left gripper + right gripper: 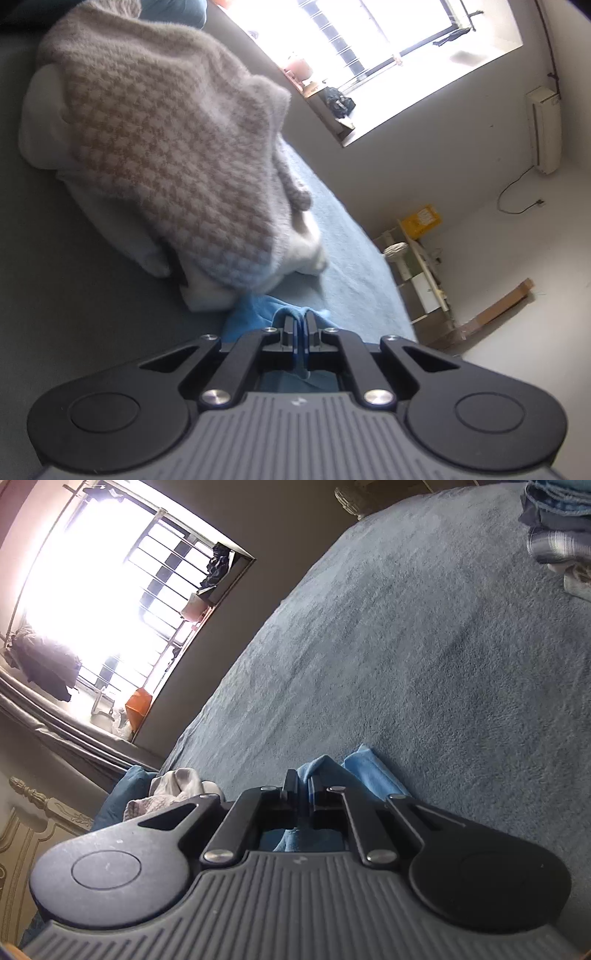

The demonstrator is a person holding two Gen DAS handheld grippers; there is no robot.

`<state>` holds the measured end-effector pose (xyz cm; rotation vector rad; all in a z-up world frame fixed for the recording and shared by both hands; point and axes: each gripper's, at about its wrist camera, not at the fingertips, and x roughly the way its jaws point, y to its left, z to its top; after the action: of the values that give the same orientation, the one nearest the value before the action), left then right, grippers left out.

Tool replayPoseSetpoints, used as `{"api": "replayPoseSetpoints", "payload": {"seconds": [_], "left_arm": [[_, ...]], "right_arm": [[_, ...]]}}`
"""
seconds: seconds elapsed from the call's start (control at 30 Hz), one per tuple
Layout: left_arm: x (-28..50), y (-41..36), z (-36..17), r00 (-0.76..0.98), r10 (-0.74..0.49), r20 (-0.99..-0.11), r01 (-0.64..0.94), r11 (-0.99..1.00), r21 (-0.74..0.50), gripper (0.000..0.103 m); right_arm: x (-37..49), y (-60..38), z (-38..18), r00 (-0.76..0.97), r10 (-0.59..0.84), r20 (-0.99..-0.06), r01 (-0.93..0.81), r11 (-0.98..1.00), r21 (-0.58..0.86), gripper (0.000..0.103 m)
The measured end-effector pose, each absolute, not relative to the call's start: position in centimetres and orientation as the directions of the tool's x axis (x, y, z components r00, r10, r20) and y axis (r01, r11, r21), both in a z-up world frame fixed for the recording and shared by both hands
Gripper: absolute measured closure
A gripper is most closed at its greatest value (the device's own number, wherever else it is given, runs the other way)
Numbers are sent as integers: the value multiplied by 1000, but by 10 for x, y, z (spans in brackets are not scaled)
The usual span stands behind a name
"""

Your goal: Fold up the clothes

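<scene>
Nearest, the left gripper (300, 317) is seen with its black fingers drawn together on a fold of the blue garment (255, 314), a strip of the cloth being pinched between them and more of it bunched just beyond the tips. Likewise, the right gripper (301, 781) is seen closed on another part of the blue garment (364, 771), the fabric rising between the fingers and spilling out to the right onto the blue bedspread (406, 646). Just beyond the left gripper, a heap is recorded: a grey-and-tan checked knit (166, 129) draped over a white pillow (40, 122), with the bedspread (343, 240) running alongside it. In the right wrist view, a crumpled pale cloth (177, 781) is noted left of the gripper beside a teal cushion (122, 794). Farther off, at the top right edge, a stack of folded clothes (557, 524) is set on the bedspread, well apart from the gripper. Farthest, a bright barred window (110, 590) is listed, together with a wall-mounted air conditioner (545, 129) and a yellow box (421, 219) in the left wrist view.
</scene>
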<state>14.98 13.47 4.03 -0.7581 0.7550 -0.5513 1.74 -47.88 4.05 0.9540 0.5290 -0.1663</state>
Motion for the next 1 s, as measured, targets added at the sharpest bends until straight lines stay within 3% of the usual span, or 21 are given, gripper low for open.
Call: {"api": "replayPoseSetpoints", "payload": {"seconds": [0.17, 0.23, 0.27, 0.4, 0.5, 0.57, 0.67, 0.8, 0.93, 1.0], "left_arm": [[171, 138, 6, 596, -697, -399, 114, 565, -817, 96], [173, 146, -2, 620, -692, -370, 88, 530, -843, 77], [171, 152, -4, 640, -684, -352, 77, 512, -855, 57], [153, 167, 4, 714, -623, -320, 86, 532, -842, 48], [132, 155, 28, 709, -620, -335, 222, 648, -729, 48], [117, 128, 45, 665, -647, -375, 379, 723, -577, 49], [103, 73, 55, 563, -685, -462, 585, 725, -364, 54], [106, 9, 37, 455, -646, -612, 691, 690, -214, 63], [116, -17, 16, 466, -615, -636, 715, 685, -138, 63], [124, -22, 16, 495, -599, -629, 714, 694, -99, 63]], "right_arm": [[47, -486, 0, 848, 95, -521, 403, 524, 750, 99], [50, -495, -19, 857, 120, -501, 410, 430, 805, 95], [51, -499, -29, 862, 131, -490, 412, 381, 828, 93], [29, -510, -42, 897, 80, -435, 398, 284, 872, 62], [4, -502, -23, 925, 32, -379, 341, 371, 864, 58], [-5, -487, -4, 926, 33, -376, 317, 473, 822, 58], [12, -433, 20, 862, 133, -489, 250, 728, 638, 61], [52, -334, 17, 702, 229, -674, 30, 937, 348, 77], [90, -284, -5, 577, 187, -795, -64, 981, 184, 83], [108, -280, -10, 576, 153, -803, -75, 988, 134, 84]]}}
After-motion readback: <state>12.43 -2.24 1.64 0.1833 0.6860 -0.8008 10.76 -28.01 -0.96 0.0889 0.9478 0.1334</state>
